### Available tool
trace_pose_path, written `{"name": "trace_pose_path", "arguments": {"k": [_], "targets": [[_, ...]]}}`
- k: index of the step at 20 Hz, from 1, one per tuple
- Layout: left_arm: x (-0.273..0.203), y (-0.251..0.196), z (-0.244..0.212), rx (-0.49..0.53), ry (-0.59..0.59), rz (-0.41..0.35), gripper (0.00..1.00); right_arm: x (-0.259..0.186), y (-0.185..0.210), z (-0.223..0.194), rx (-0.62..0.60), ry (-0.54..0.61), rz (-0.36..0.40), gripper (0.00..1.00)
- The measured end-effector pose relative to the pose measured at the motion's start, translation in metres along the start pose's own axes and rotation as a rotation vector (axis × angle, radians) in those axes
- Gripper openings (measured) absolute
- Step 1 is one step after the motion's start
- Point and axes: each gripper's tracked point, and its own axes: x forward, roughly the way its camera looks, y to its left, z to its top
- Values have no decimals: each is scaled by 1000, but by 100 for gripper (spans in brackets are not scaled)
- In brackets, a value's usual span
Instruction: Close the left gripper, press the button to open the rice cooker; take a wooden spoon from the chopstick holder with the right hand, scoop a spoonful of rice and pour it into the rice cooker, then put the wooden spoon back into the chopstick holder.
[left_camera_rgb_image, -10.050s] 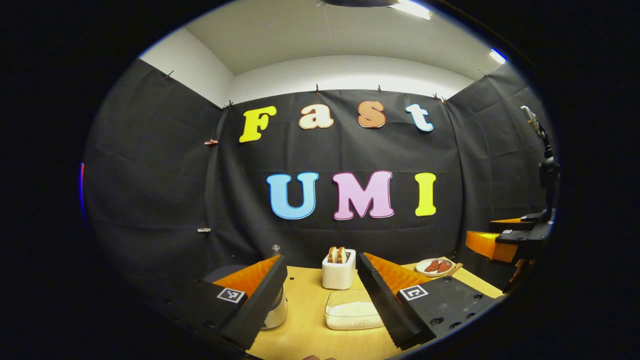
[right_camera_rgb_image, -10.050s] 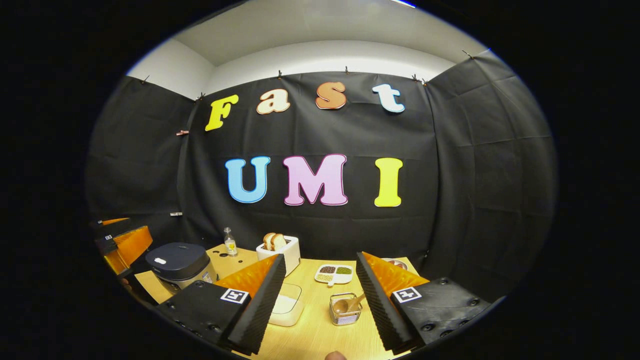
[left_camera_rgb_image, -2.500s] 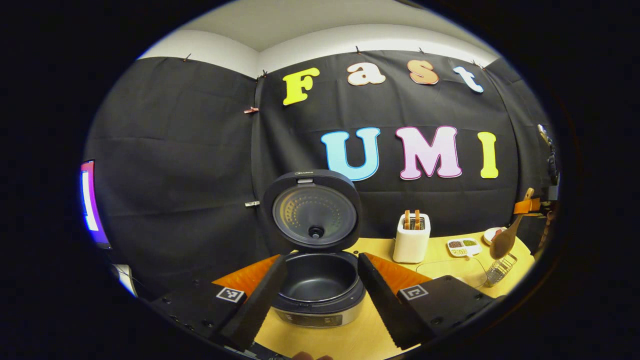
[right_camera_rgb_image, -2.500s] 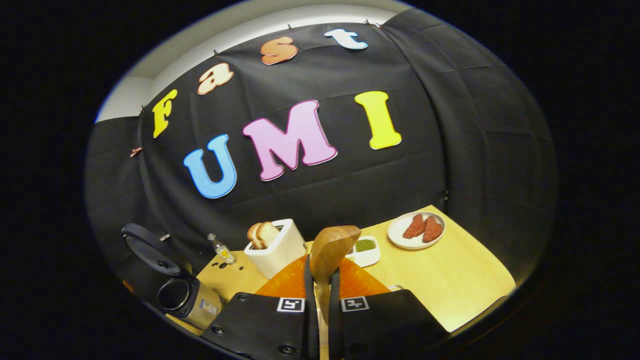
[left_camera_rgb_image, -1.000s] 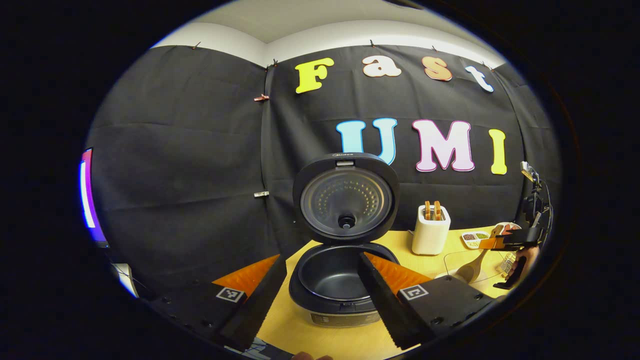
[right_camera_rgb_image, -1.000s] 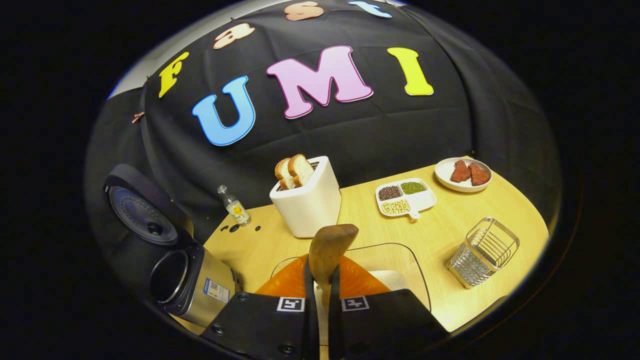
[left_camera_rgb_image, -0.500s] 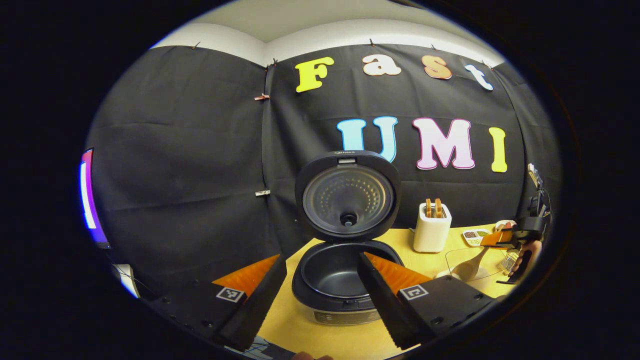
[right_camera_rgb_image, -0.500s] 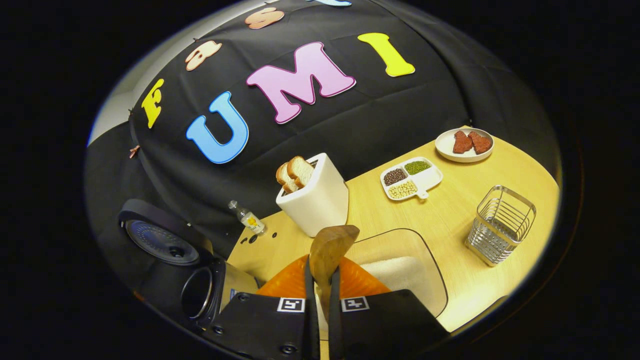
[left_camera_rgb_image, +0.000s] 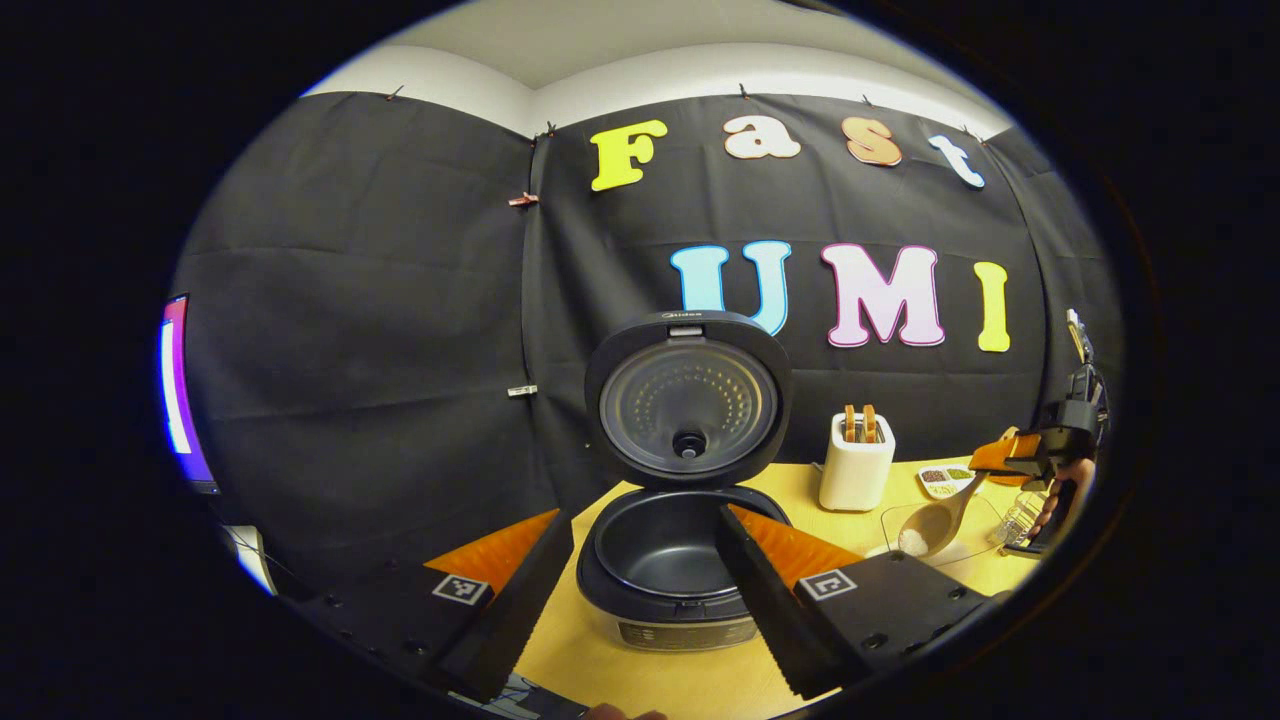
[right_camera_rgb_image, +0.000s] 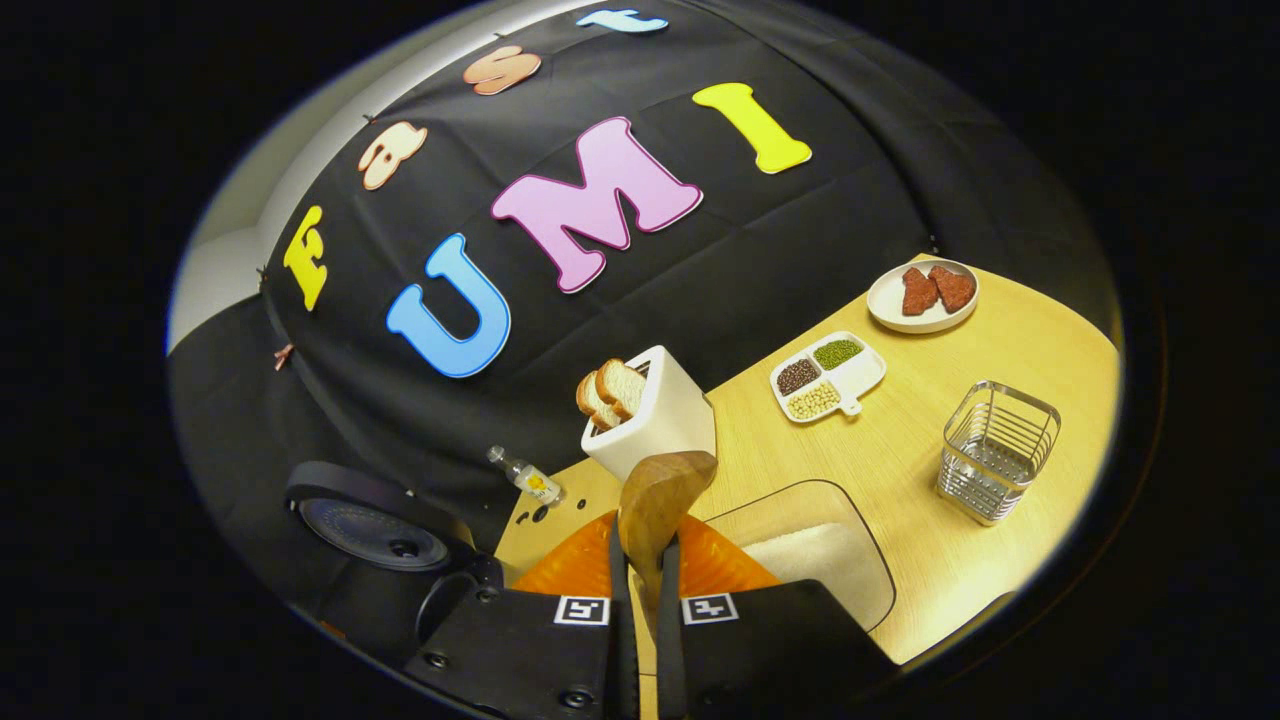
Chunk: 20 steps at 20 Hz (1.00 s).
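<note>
In the left gripper view, the left gripper (left_camera_rgb_image: 635, 560) sits bottom centre with its ribbed fingers spread wide, framing the round cooker (left_camera_rgb_image: 668, 560), whose lid stands up over a dark, smooth pot. At far right, the right gripper (left_camera_rgb_image: 1000, 457) clamps the wooden spoon (left_camera_rgb_image: 935, 525), with white rice in its bowl, over the clear rice tray (left_camera_rgb_image: 985, 515). In the right gripper view, the wire holder (right_camera_rgb_image: 995, 450) stands right on the pale wood table (right_camera_rgb_image: 900, 440).

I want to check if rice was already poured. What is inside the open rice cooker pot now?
In the left gripper view, the rice cooker stands open and its dark inner pot looks bare, with no rice visible. The left gripper's fingers cover part of the pot, so that part cannot be checked.
</note>
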Motion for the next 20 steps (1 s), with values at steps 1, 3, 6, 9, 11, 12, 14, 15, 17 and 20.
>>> {"name": "trace_pose_path", "arguments": {"k": [1,3,6,9,11,12,14,15,17,20], "targets": [[0,0,1,1,-3,1,97,0,-1,2,0,-3,-4,11],[-4,1,3,2,-10,3,97,-5,2,2,-14,-6,0,12],[-8,5,5,-4,-19,9,97,-11,19,7,-12,-15,29,12],[-11,10,5,-15,-22,17,97,-17,48,16,-7,-28,76,11],[-12,14,5,-23,-26,24,97,-21,71,20,27,-28,109,11],[-14,18,5,-26,-27,27,97,-21,83,19,41,-22,123,11],[-15,23,5,-27,-31,36,97,-20,110,14,46,-7,155,12],[-15,28,6,-27,-35,41,97,-20,122,9,33,3,168,11],[-15,36,6,-28,-39,50,97,-18,150,-3,14,20,203,11],[-14,49,4,-38,-42,64,97,-14,192,-30,10,70,262,11]]}}
